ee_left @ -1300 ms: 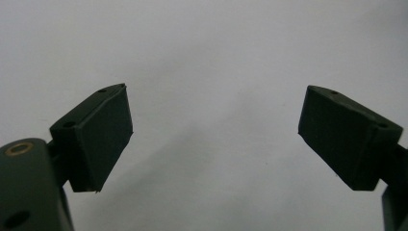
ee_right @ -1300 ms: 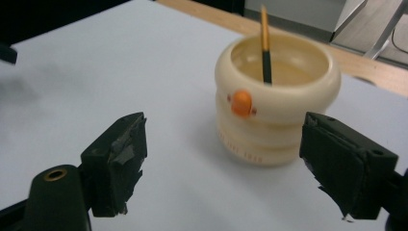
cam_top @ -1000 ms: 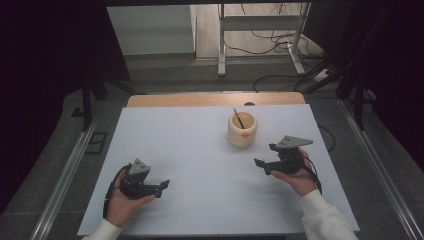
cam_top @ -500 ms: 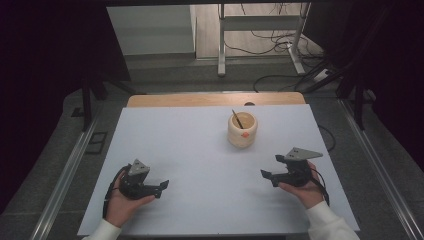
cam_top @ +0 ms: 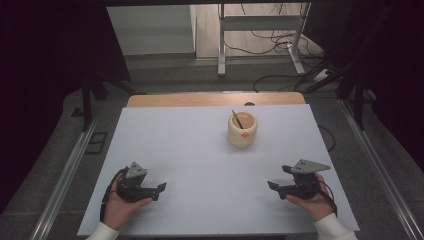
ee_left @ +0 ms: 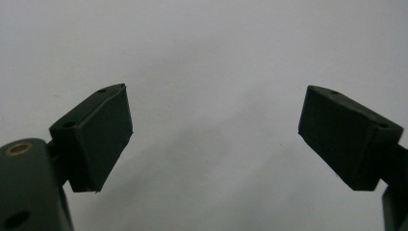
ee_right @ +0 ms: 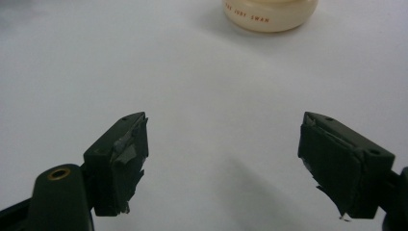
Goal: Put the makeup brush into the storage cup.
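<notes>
Meanwhile, the right gripper [cam_top: 281,179] has drawn back from the middle of the table toward the near right edge since the earlier high views, where it stood closer to the cup; it now sits low over the white tabletop [cam_top: 200,150] in the person's right hand [cam_top: 312,200]. The left gripper [cam_top: 157,189] and the left hand [cam_top: 120,205] that holds it lie where they lay before, near the front left edge.

Both grippers are spread wide and empty. In the right gripper view the two black jaws stand far apart, with bare white surface between them, and the pads [ee_right: 127,154] show ragged bits of tape. The right gripper [ee_right: 221,163] touches nothing there. In the left gripper view the left gripper [ee_left: 214,139] is likewise splayed over plain tabletop, nothing between its pads.

Farther out, the cream cup [cam_top: 242,129] stands upright past the middle of the table, right of centre, well apart from both grippers. A thin dark stick [cam_top: 237,120] leans inside it, and a small orange mark shows on its wall. In the right gripper view the cup's base [ee_right: 269,14] sits at the top edge, with small printed lettering.
</notes>
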`<state>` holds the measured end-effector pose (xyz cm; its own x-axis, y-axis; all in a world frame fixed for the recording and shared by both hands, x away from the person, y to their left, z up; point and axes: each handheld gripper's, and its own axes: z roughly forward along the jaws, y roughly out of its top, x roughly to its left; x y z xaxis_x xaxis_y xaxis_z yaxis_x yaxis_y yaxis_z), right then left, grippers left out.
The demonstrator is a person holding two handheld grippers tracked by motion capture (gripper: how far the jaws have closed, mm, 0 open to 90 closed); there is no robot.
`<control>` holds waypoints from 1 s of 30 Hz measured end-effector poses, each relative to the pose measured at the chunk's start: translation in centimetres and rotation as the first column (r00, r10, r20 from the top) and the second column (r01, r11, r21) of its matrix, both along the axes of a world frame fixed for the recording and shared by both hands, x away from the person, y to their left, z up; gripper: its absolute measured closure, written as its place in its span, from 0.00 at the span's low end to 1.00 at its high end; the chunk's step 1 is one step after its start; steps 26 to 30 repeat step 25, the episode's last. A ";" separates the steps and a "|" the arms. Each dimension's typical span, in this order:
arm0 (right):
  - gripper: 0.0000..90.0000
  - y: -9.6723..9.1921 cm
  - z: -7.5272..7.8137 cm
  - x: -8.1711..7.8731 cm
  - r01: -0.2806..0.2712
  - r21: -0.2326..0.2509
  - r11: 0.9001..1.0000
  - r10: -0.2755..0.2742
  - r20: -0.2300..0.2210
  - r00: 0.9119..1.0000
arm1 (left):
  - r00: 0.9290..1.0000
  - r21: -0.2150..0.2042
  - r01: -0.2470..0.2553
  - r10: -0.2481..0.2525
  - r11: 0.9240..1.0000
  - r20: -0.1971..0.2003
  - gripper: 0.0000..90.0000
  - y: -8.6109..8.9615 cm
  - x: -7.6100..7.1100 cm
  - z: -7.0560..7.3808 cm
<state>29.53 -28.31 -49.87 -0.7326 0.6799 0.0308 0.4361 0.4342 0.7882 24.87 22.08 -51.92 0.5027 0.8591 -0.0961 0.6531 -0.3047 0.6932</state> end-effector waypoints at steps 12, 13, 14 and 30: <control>0.19 -0.9 -0.2 -0.6 0.021 -0.011 1.000 -0.021 0.017 1.000 | 1.000 0.000 0.006 -0.006 1.000 0.002 0.14 -0.3 0.0 0.0; 0.19 -0.9 -0.2 -0.6 0.020 -0.012 1.000 -0.020 0.020 1.000 | 1.000 -0.001 0.007 -0.007 1.000 0.001 0.14 -0.3 0.0 0.0; 0.19 -0.8 -0.3 -0.6 0.017 -0.014 1.000 -0.017 0.019 1.000 | 1.000 0.001 0.008 -0.008 1.000 0.001 0.14 -0.3 0.0 0.0; 0.20 -0.9 -0.2 -0.3 0.024 0.002 1.000 -0.024 0.024 0.999 | 1.000 -0.014 -0.001 0.000 1.000 -0.005 0.14 -0.2 0.2 0.0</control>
